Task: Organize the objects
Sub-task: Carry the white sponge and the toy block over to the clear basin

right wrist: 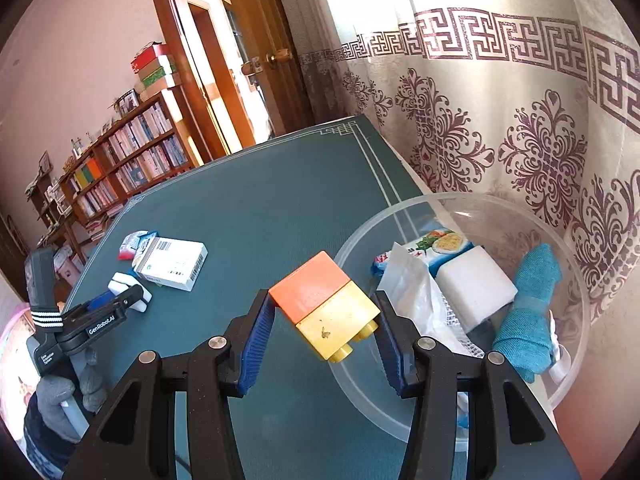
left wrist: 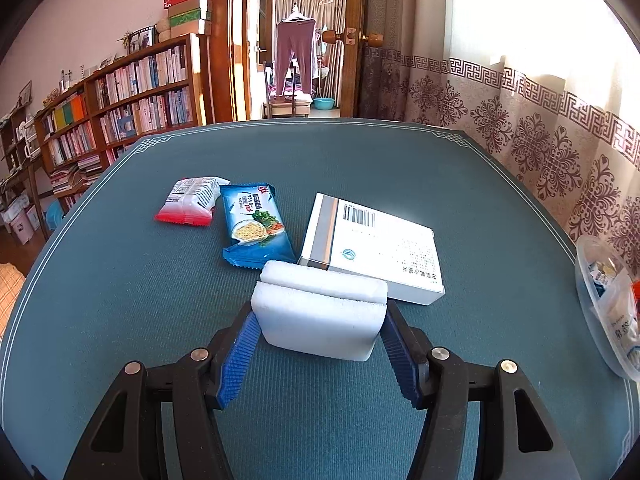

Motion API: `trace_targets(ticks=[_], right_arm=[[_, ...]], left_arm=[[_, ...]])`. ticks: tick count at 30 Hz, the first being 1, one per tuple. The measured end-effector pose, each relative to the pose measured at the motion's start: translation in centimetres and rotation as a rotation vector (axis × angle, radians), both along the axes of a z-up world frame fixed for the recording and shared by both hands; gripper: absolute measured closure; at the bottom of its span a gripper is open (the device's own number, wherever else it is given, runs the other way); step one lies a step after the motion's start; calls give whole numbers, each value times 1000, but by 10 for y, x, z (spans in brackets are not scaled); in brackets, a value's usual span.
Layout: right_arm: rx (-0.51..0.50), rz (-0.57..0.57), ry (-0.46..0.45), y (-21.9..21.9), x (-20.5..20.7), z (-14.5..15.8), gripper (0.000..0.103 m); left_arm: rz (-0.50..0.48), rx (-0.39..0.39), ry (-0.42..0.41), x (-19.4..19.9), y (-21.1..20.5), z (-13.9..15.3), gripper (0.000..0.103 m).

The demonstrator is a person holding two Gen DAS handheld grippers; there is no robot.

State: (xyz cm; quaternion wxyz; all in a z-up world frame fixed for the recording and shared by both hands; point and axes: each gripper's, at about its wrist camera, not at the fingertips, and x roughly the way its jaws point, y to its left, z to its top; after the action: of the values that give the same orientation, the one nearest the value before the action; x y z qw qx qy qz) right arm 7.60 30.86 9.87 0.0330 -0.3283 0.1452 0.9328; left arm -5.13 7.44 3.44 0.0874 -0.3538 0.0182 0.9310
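Sponge (left wrist: 320, 320) in left tool (left wrist: 318, 334) (seemingly gripped).

Two snack packets (left wrist: 188, 202) (left wrist: 254, 226) side by side on the surface (left wrist: 120, 280), touching, toward its far middle. Just right of them, a flat box (left wrist: 376, 248). Directly before that box, touching its near edge, a foam block (left wrist: 320, 316), clamped between the jaws of the left gripper (left wrist: 318, 344). At the surface's right edge, a clear tub (right wrist: 568, 264), beside the curtain (right wrist: 520, 120). Inside it: a packet (right wrist: 440, 246) at the back, a second foam block (right wrist: 476, 288) before it, a bag (right wrist: 416, 300) to the left, a rolled cloth (right wrist: 528, 312) to the right. Over the tub's near-left rim, a two-part toy brick (right wrist: 324, 304), clamped between the jaws of the right gripper (right wrist: 324, 344). Beyond the surface's left side, a bookshelf (left wrist: 132, 92); behind its far edge, a doorway (left wrist: 304, 40).
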Motion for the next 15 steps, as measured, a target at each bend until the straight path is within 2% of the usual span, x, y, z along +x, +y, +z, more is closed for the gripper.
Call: trace_targets(ticks=[7,15], right_arm=[[12,-21,-17,5,-3,-9,52],[12,-47,15,13,4,0,52]], left_arm=[[-42,-3,4,8,9,2,39],[-73,17,-21,11,16,2,39]])
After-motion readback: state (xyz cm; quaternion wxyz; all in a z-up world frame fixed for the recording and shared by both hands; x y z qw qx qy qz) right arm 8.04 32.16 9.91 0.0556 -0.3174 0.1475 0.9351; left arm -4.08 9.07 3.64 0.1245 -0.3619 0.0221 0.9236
